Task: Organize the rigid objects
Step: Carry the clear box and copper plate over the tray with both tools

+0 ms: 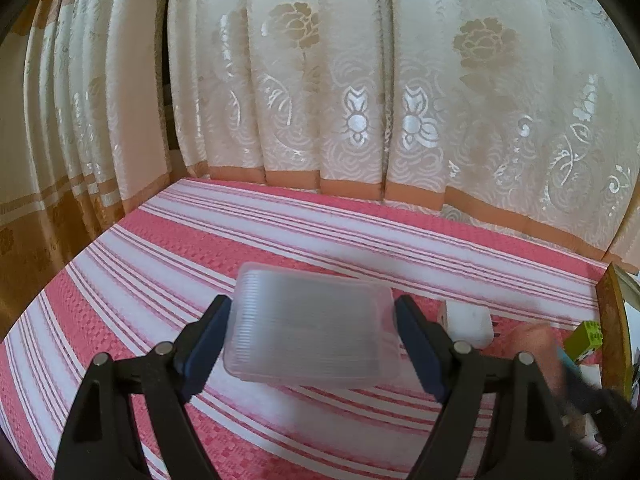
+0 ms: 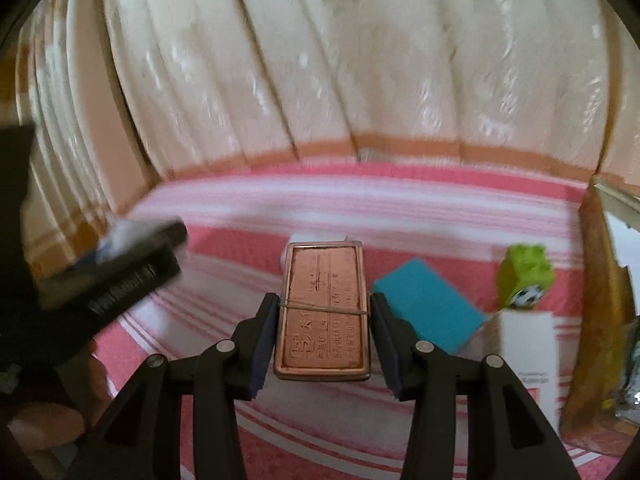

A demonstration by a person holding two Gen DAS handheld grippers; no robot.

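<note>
My left gripper (image 1: 314, 308) is shut on a frosted ribbed plastic box (image 1: 312, 338) and holds it above the pink-and-white striped cloth (image 1: 160, 264). My right gripper (image 2: 324, 300) is shut on a copper-coloured rectangular tin (image 2: 323, 312) with raised characters and a band across it; the tin sits low over the cloth. A white box (image 2: 318, 238) lies just behind the tin and also shows in the left wrist view (image 1: 466, 326). The left gripper's body shows blurred at the left of the right wrist view (image 2: 120, 276).
A teal block (image 2: 428, 308), a green toy block (image 2: 526, 276) and a white carton (image 2: 528, 356) sit to the right. A wooden frame edge (image 2: 600, 300) bounds the right side. Cream floral curtains (image 1: 320, 80) hang behind and to the left.
</note>
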